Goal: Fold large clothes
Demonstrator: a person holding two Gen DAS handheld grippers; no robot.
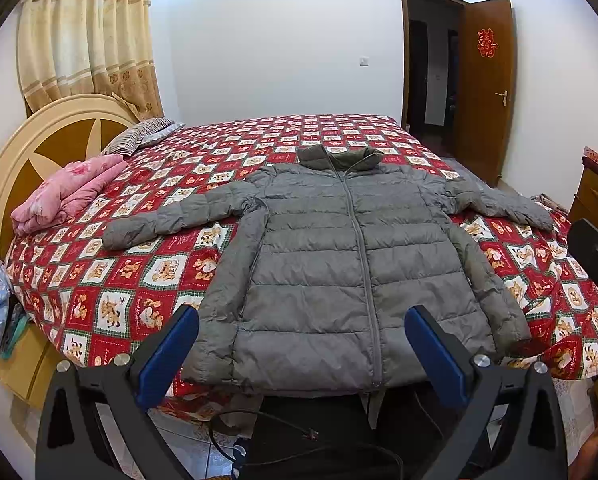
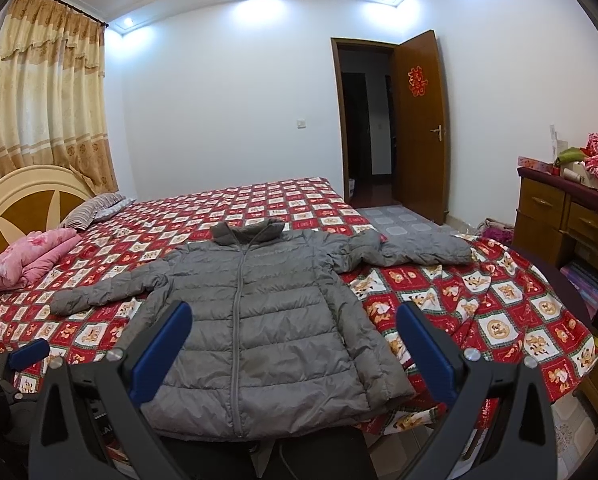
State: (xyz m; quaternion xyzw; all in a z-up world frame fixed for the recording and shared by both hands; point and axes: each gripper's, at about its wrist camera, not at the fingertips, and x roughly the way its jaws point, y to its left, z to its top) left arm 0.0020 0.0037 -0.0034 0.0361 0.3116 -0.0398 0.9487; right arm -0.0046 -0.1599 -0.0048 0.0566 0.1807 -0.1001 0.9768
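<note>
A grey quilted puffer jacket lies flat and zipped on the red patterned bedspread, collar away from me, both sleeves spread out sideways. Its hem hangs at the near bed edge. My left gripper hovers open just short of the hem, its blue pads wide apart with nothing between them. My right gripper is likewise open and empty, held above the hem's right half. The left gripper's blue fingertip shows at the lower left of the right wrist view.
A folded pink quilt and a striped pillow lie by the headboard. A wooden dresser with clutter stands at the right. An open door is beyond the bed. Cables lie on the floor below.
</note>
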